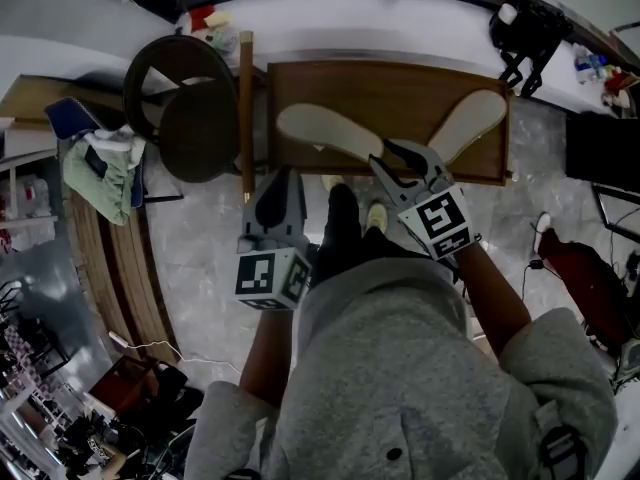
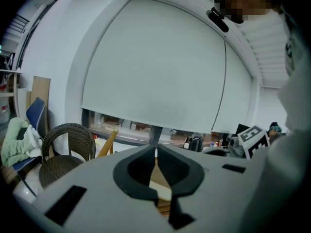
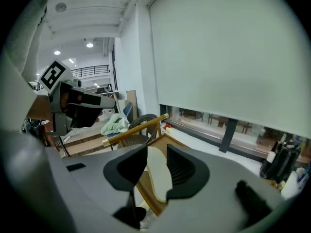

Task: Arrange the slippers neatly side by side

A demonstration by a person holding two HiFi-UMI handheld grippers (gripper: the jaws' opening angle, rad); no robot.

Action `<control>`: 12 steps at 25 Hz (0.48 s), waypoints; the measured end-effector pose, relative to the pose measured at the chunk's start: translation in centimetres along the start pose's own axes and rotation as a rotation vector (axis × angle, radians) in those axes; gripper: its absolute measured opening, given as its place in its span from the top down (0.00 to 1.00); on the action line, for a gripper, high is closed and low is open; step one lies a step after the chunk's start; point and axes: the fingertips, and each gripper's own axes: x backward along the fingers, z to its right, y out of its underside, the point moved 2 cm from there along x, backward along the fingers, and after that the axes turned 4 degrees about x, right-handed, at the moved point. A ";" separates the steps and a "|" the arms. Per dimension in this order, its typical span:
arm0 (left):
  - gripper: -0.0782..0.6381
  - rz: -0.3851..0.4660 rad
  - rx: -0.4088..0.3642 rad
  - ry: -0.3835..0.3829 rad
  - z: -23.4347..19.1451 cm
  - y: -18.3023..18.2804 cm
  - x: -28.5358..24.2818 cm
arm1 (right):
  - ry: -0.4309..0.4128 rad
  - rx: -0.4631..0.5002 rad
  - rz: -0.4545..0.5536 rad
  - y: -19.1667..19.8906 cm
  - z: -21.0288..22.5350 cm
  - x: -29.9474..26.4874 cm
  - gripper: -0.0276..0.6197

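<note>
1. Progress: not far along, going by how things lie. Both slippers sit on the low wooden table [image 1: 400, 86] at 12 o'clock from the person, but they're splayed in a wide V. The left-hand slipper [image 1: 325, 128] runs toward 10 o'clock and the right-hand slipper [image 1: 470, 120] toward 2. Their near ends are well apart, so nothing is side by side yet.

2. The right gripper [image 1: 392, 158] sits at the near end of the left-hand slipper. In the right gripper view its jaws [image 3: 156, 152] are spread, with that slipper's pale sole [image 3: 158, 178] showing in the gap. The pads don't look pressed on it, so I'd call it released, not grasping.

3. The left gripper [image 1: 287, 173] hangs at 11 o'clock, just beside the table's near left corner. Its jaws [image 2: 155, 149] are clenched together on nothing. Only a sliver of table and slipper shows behind them.

4. What's left, I reckon: swing one or both slippers parallel and bring them together.

5. Hard to tell:
- Whether the right gripper's tips touch the slipper or hover just over it. The head view has the gripper body in the way.
- The near end of the left-hand slipper is covered by that gripper.
- The right-hand slipper's near end is partly behind it too.

6. Off to 10 o'clock there's a wicker chair [image 1: 185, 98] and a wooden pole [image 1: 245, 108]. Neither is in play.
</note>
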 end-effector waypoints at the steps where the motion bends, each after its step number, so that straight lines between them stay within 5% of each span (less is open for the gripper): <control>1: 0.85 -0.003 0.004 0.000 -0.4 0.0 -0.1 | -0.003 0.005 -0.010 0.0 -0.1 -0.4 0.77; 12: 0.85 -0.052 0.040 -0.016 -4.1 0.2 -2.2 | -0.045 0.066 -0.162 3.3 -1.2 -5.3 0.77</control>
